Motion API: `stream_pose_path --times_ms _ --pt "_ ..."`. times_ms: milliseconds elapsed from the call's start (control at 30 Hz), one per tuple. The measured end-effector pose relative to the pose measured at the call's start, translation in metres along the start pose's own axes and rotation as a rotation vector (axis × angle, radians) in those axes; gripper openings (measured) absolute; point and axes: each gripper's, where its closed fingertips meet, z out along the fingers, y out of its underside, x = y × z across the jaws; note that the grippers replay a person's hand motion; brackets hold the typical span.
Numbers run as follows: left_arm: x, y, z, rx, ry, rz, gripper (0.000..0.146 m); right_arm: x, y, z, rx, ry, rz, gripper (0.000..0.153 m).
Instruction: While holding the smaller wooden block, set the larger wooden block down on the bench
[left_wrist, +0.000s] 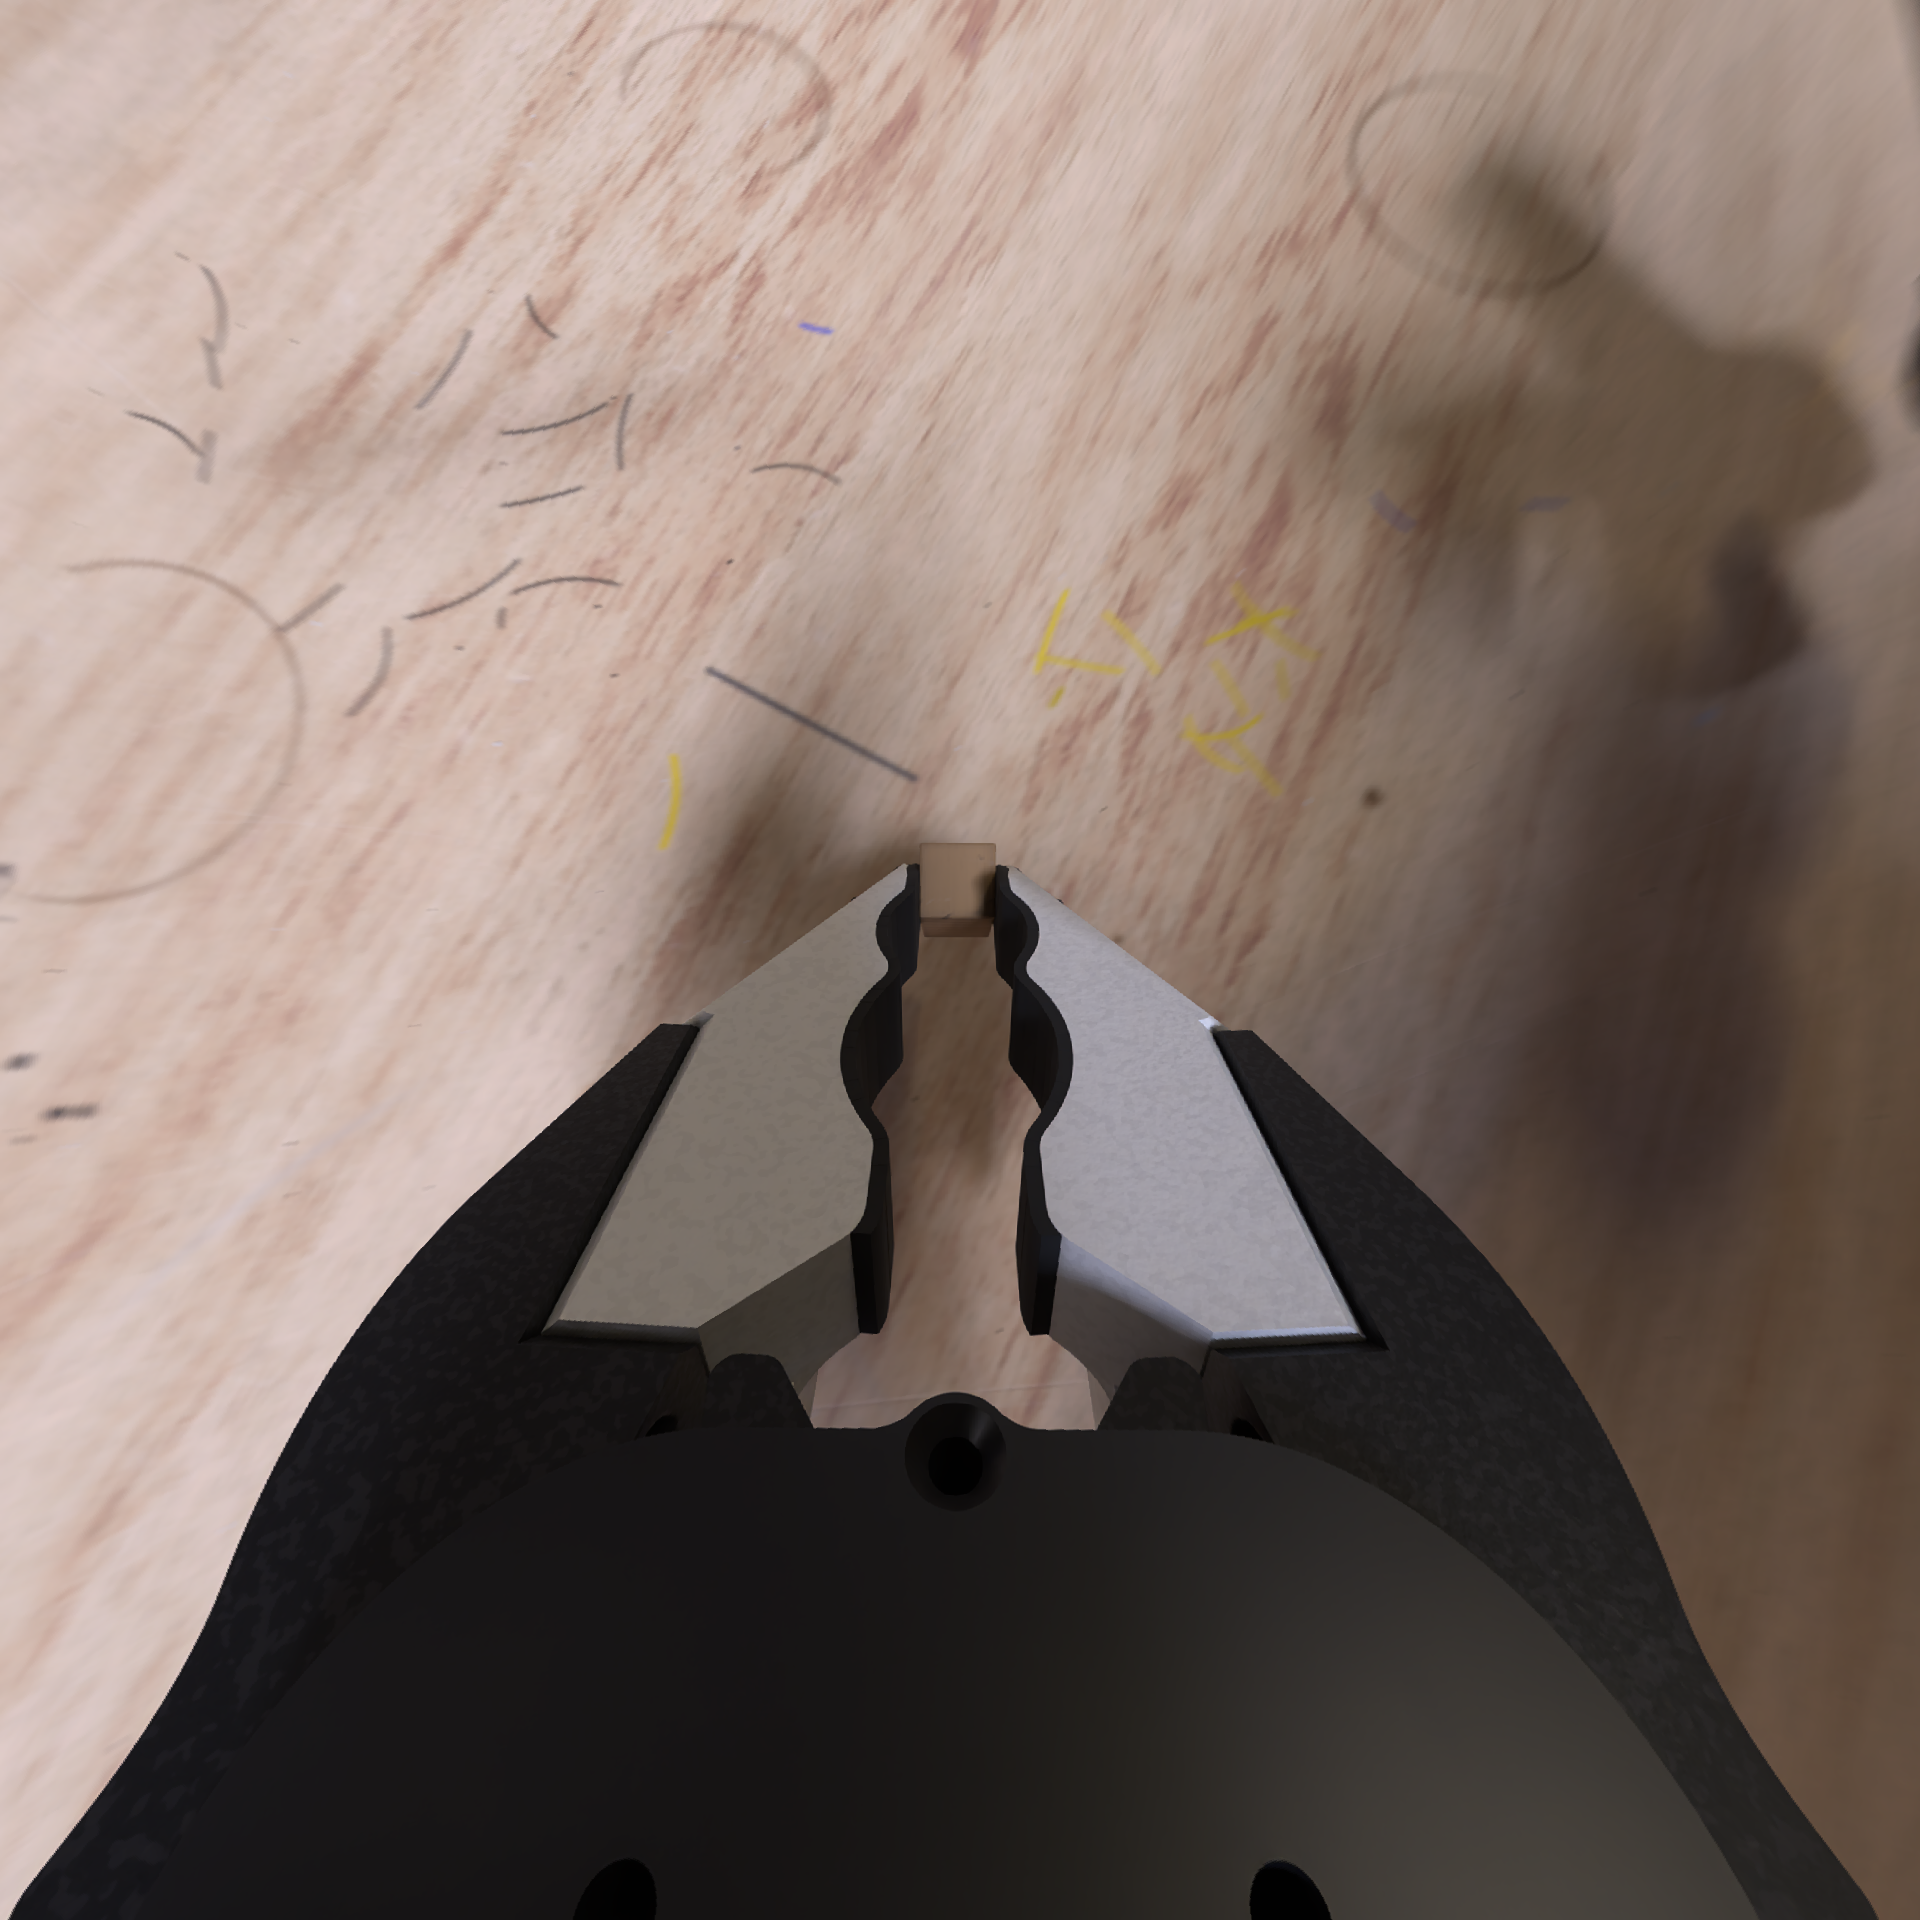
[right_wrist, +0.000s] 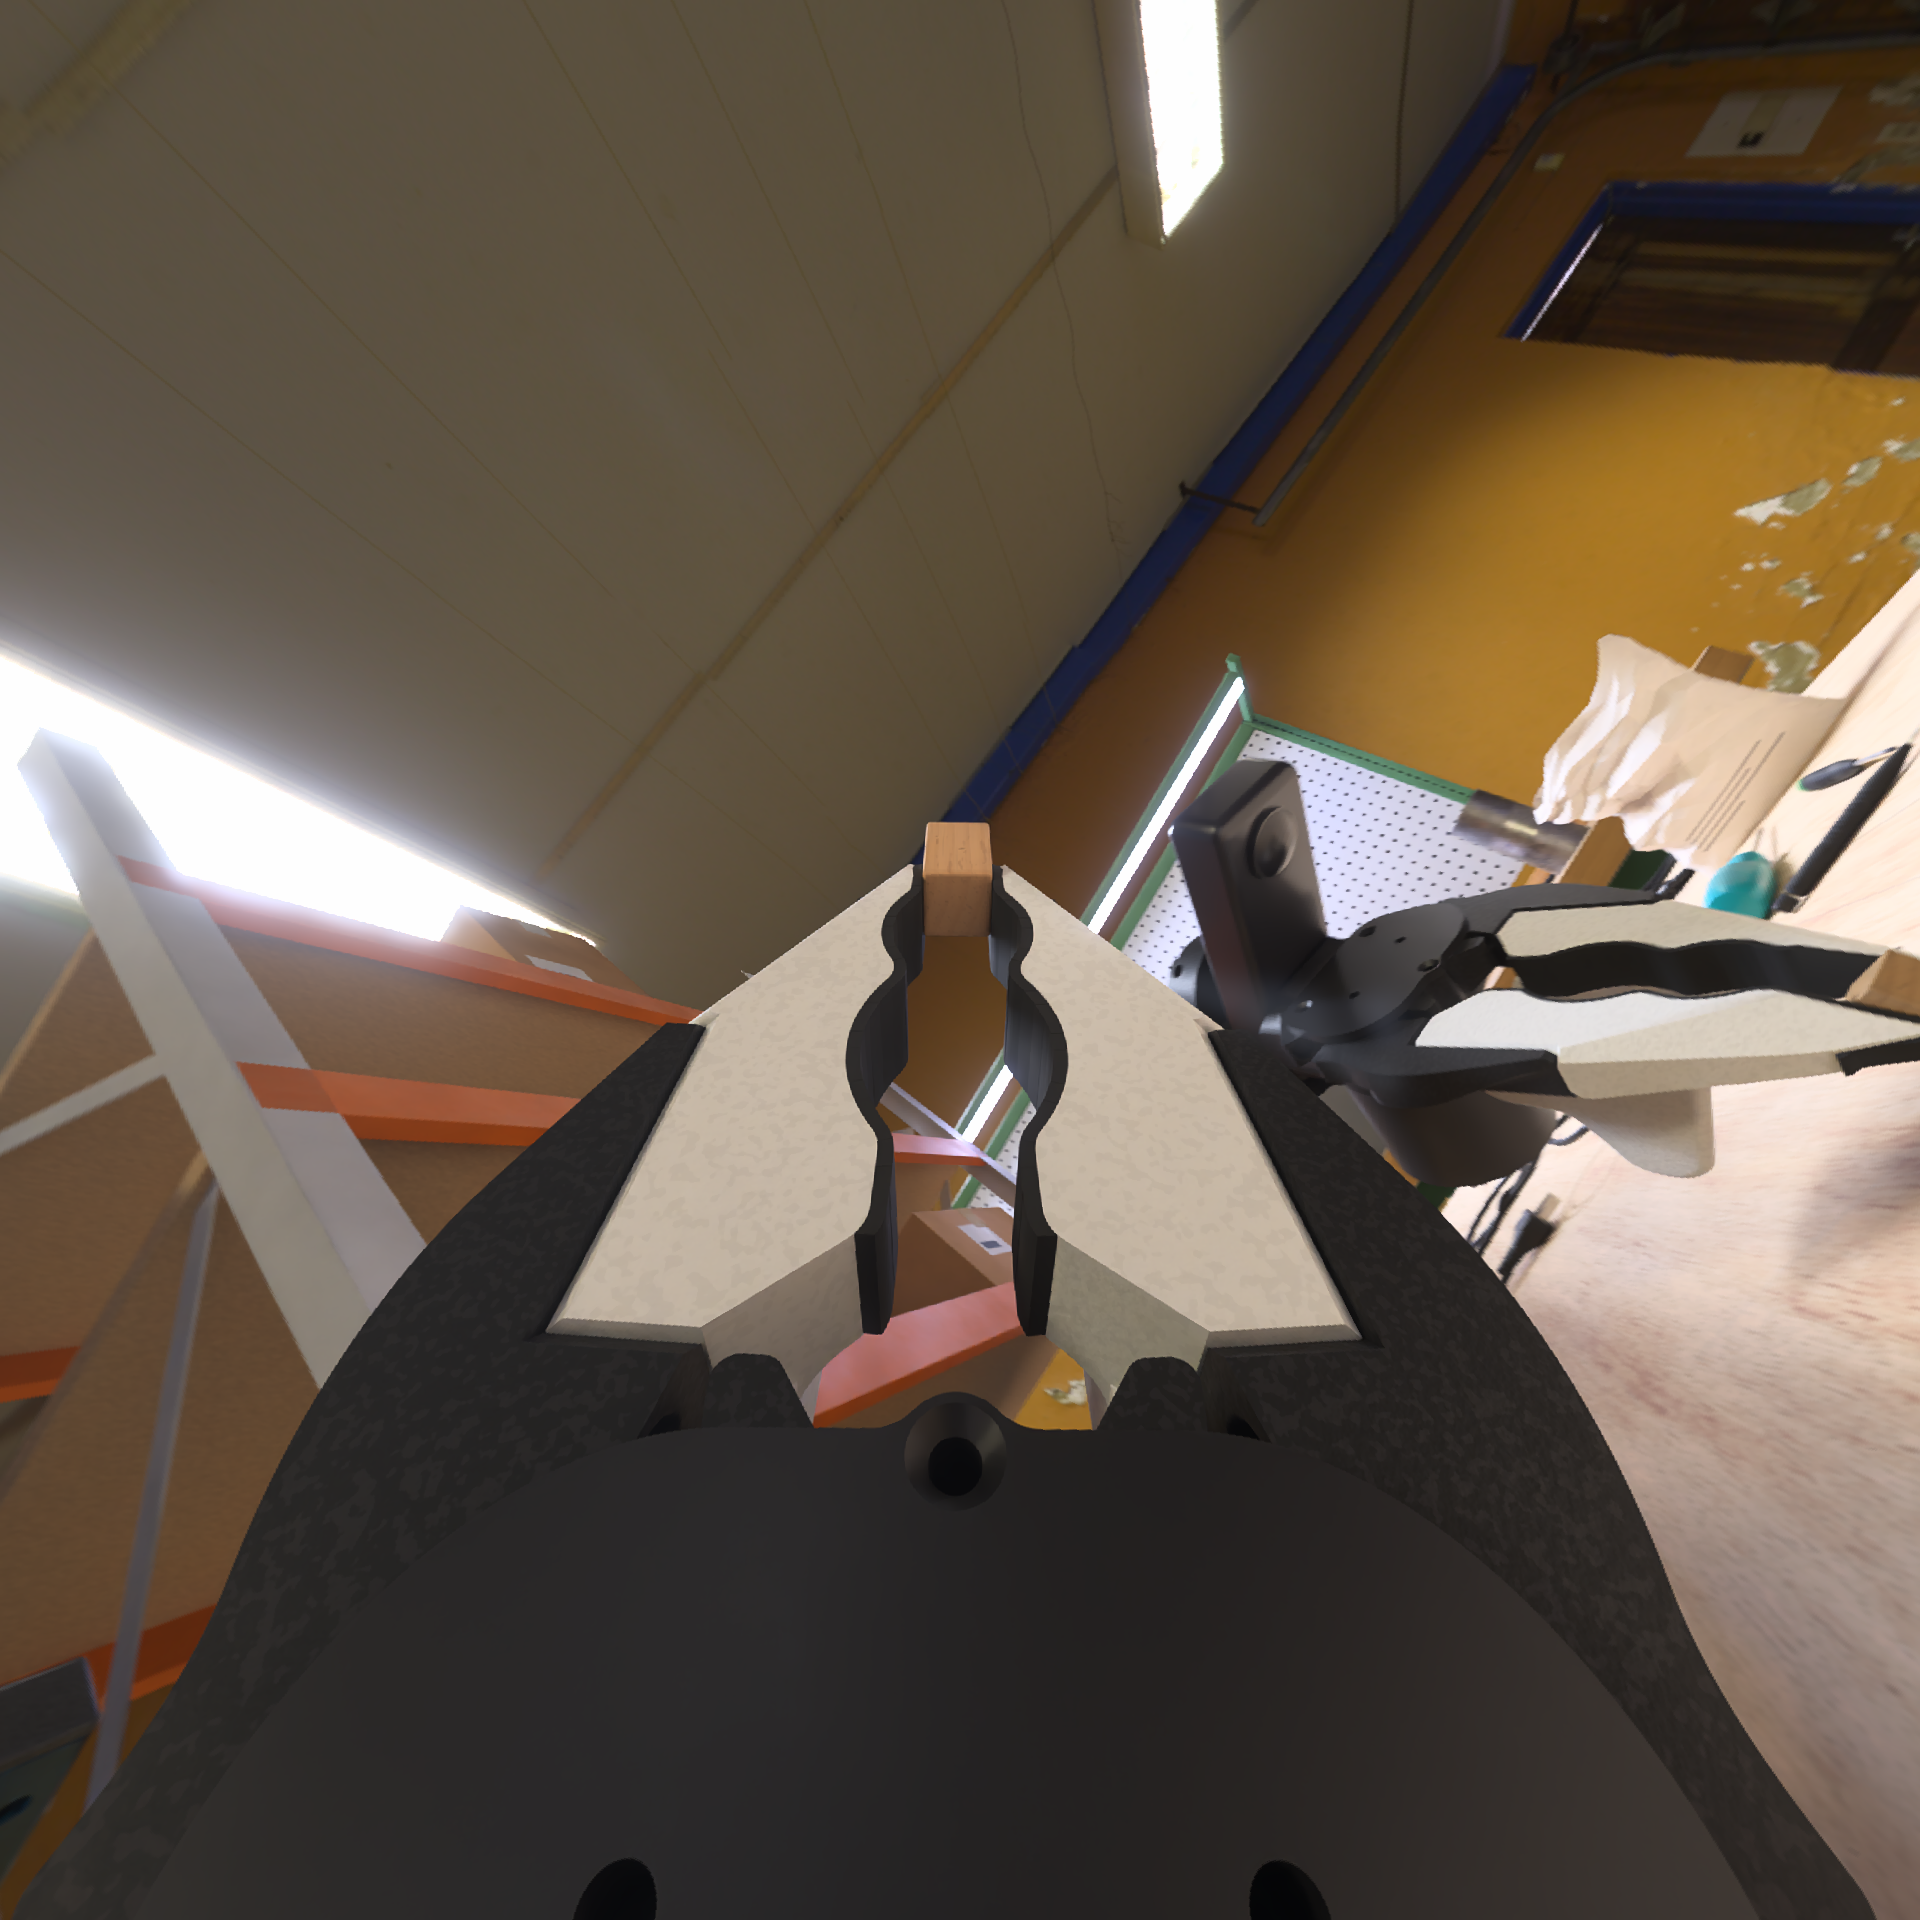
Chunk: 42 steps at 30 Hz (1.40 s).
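My left gripper (left_wrist: 958, 894) points down at the pale wooden bench (left_wrist: 520, 935) and is shut on a small pale wooden block (left_wrist: 958, 871) at its fingertips, close above the surface. My right gripper (right_wrist: 956, 904) points up and away from the bench, toward the ceiling, and is shut on an orange-tan wooden block (right_wrist: 956, 873). The left gripper (right_wrist: 1870, 1003) also shows in the right wrist view, low over the bench (right_wrist: 1714, 1403), with its block (right_wrist: 1886, 982) just visible at the frame's edge. The two blocks look close in size; I cannot tell which is larger.
The bench carries pencil and yellow marks (left_wrist: 1174, 675) and a gripper's shadow (left_wrist: 1662, 468). At its far end lie crumpled paper (right_wrist: 1662, 748), a teal object (right_wrist: 1740, 883) and dark tools (right_wrist: 1839, 821). A white pegboard (right_wrist: 1351, 831) and orange shelving (right_wrist: 416, 1112) stand beyond.
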Motion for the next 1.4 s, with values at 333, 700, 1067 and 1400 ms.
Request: stream_pose_path --times_ms 333,700,1067,1400 --pt "-0.019 0.013 0.005 -0.075 -0.136 0.098 0.013 0.023 0.007 -0.005 -0.077 0.178 -0.086 0.011" --pt "-0.016 0.018 0.012 -0.096 -0.115 0.151 0.013 0.073 -0.003 -0.037 -0.179 0.651 -0.355 0.011" --pt "0.012 -0.076 0.016 0.152 0.169 -0.287 0.044 0.101 -0.01 -0.075 -0.505 1.045 -0.708 0.011" --pt "0.0 -0.078 0.05 0.104 0.224 -0.545 0.0 0.099 -0.014 -0.085 -0.561 1.084 -0.783 0.011"
